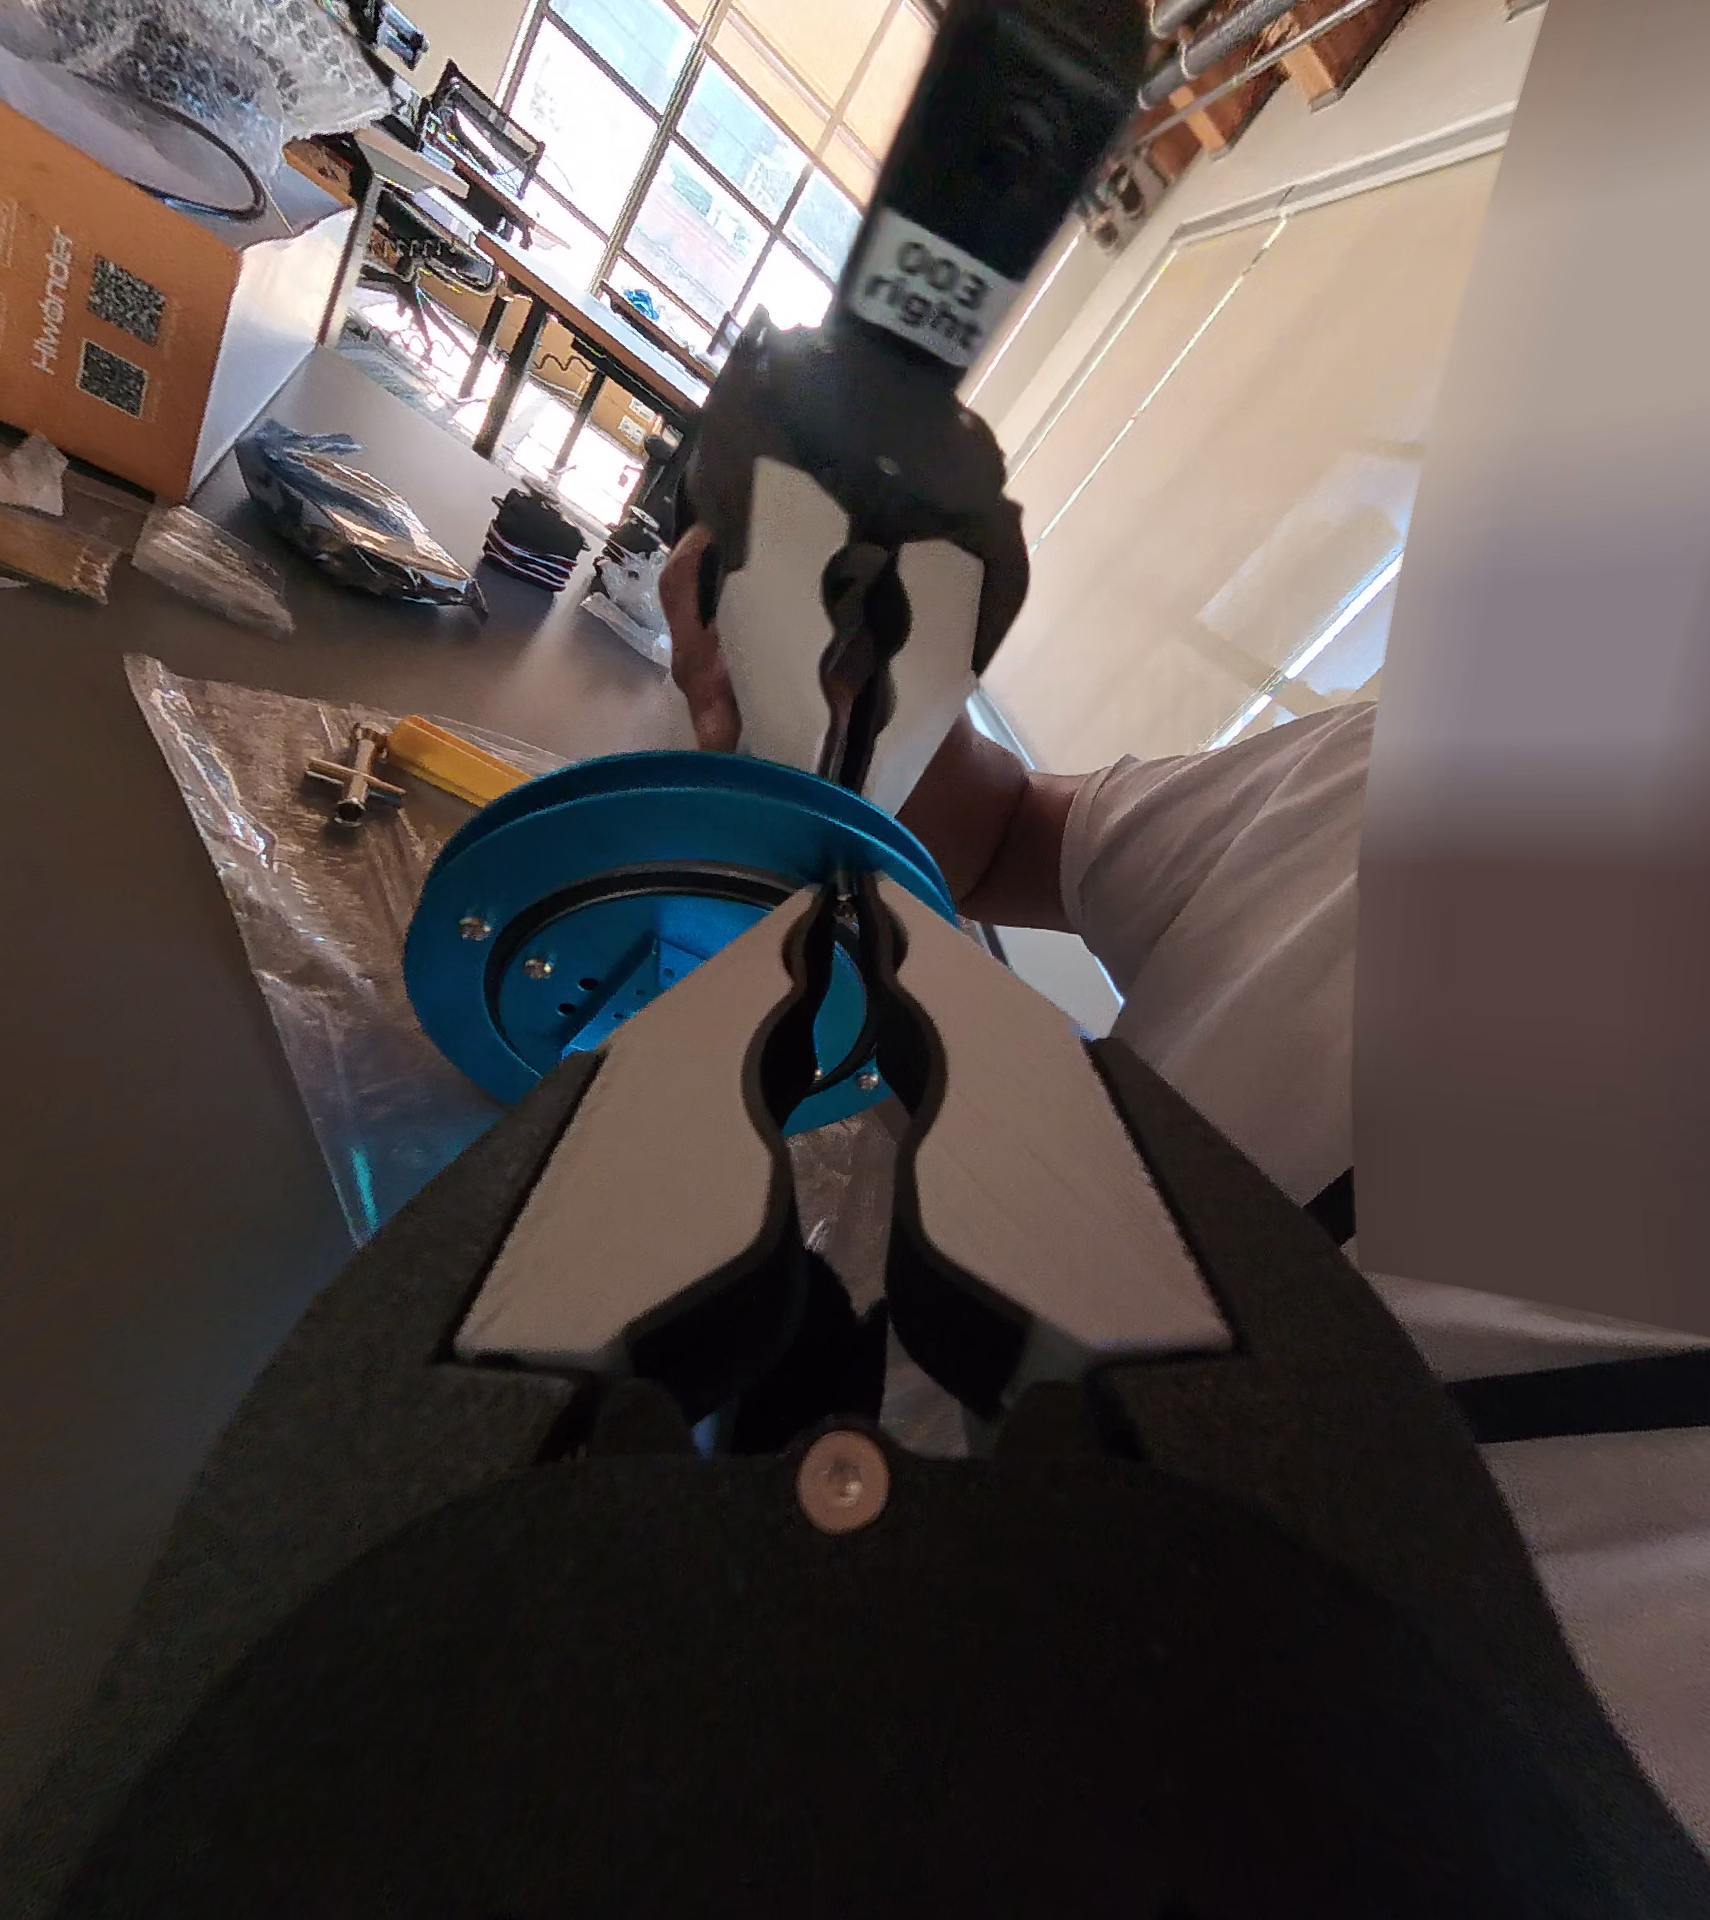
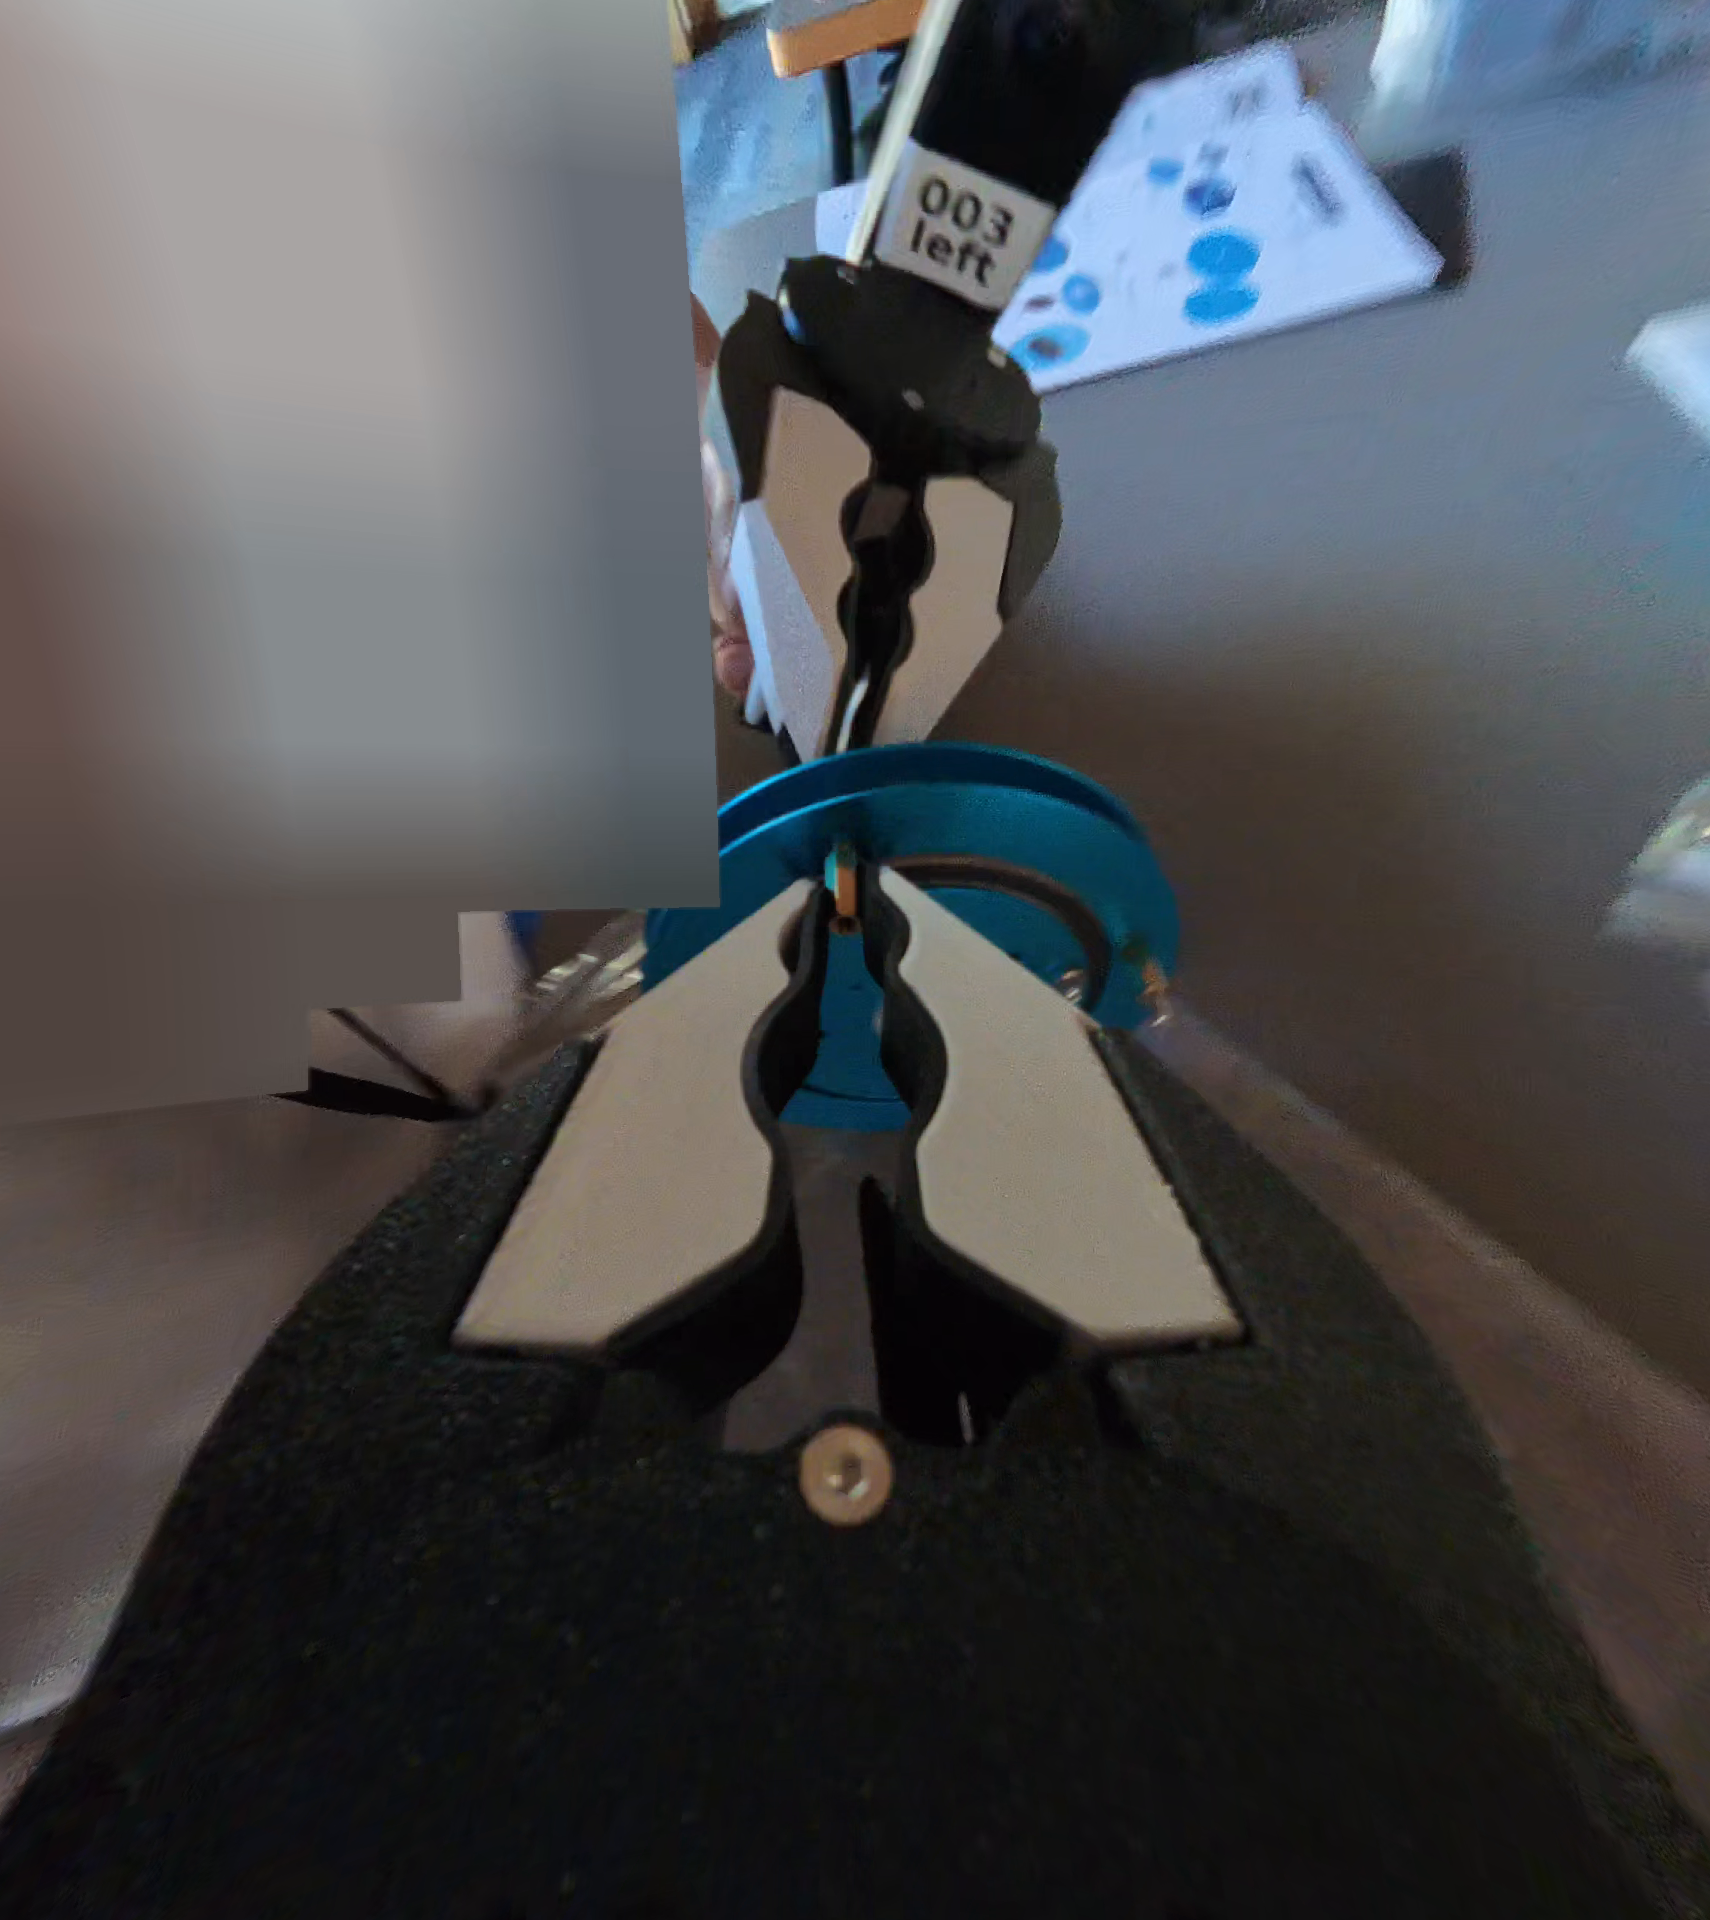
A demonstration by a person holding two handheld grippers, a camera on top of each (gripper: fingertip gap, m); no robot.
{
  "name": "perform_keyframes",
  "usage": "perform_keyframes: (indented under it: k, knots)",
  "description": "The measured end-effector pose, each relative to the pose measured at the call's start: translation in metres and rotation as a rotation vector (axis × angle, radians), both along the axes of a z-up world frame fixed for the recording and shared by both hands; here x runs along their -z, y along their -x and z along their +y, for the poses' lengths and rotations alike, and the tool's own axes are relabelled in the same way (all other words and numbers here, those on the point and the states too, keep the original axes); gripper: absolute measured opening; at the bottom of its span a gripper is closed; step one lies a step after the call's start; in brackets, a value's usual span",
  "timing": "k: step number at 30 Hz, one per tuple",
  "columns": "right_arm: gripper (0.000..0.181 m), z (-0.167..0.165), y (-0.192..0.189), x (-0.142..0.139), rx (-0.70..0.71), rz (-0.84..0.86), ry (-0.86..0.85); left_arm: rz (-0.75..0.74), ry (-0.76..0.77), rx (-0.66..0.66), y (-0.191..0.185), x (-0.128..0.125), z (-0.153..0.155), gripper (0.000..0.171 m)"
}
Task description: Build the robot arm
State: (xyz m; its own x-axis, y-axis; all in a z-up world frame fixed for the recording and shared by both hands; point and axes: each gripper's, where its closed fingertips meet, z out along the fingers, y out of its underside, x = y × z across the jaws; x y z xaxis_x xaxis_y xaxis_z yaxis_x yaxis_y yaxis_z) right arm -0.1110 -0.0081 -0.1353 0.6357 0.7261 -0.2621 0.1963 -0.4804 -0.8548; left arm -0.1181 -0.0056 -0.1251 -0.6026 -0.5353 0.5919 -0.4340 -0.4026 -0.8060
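Both my left gripper and right gripper pinch opposite rims of the blue metal wheel at frame centre; uneven pull could let it slip onto the plastic sheet.

Blue metal wheel, yellow tool, orange box, grey table

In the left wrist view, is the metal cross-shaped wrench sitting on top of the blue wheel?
No. The metal cross-shaped wrench lies on the clear plastic sheet beside the yellow tool, apart from the blue wheel.
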Motion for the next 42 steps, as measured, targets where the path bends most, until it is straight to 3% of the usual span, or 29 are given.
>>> perform_keyframes:
  k: [5, 7, 9, 11, 14, 17, 25, 27, 31, 37, 39, 42]
  knots:
    - [0.004, -0.011, 0.006, -0.003, -0.020, 0.399, 0.362, -0.042, -0.090, 0.002, 0.002, 0.000, -0.007, 0.003]
    - [0.004, -0.011, 0.006, -0.005, -0.055, 0.539, 0.445, -0.061, -0.140, -0.009, 0.002, 0.000, -0.008, 0.003]
    - [0.005, -0.010, 0.006, -0.005, -0.071, 0.559, 0.446, -0.058, -0.147, -0.016, 0.002, 0.001, -0.007, 0.003]
    - [0.005, -0.009, 0.006, -0.004, -0.077, 0.396, 0.300, -0.041, -0.121, -0.012, 0.002, 0.000, -0.005, 0.003]
    - [0.020, 0.003, -0.005, -0.004, -0.004, -0.019, -0.079, -0.006, -0.079, -0.008, 0.001, 0.000, -0.003, 0.003]
    - [0.016, 0.005, -0.006, -0.003, 0.017, -0.383, -0.376, 0.032, -0.033, -0.008, 0.001, 0.000, 0.001, 0.002]
    - [0.005, 0.010, -0.005, -0.004, 0.049, -0.909, -0.785, 0.084, 0.017, -0.011, 0.000, 0.001, 0.004, 0.003]
    - [0.005, 0.010, -0.006, -0.004, 0.056, -1.013, -0.822, 0.080, 0.004, -0.015, 0.001, 0.001, 0.005, 0.003]
    - [0.004, 0.009, -0.006, -0.003, 0.078, -0.972, -0.698, 0.033, -0.109, -0.037, 0.001, 0.001, 0.003, 0.003]
    - [0.004, 0.006, -0.001, 0.001, 0.078, -0.435, -0.292, -0.017, -0.193, -0.063, 0.001, 0.000, 0.004, 0.003]
    - [0.004, 0.008, -0.001, 0.001, 0.058, -0.498, -0.390, -0.011, -0.188, -0.061, 0.002, -0.001, 0.004, 0.003]
    - [0.005, 0.009, -0.003, -0.003, 0.067, -0.815, -0.720, 0.009, -0.139, -0.041, 0.003, 0.000, 0.003, 0.003]
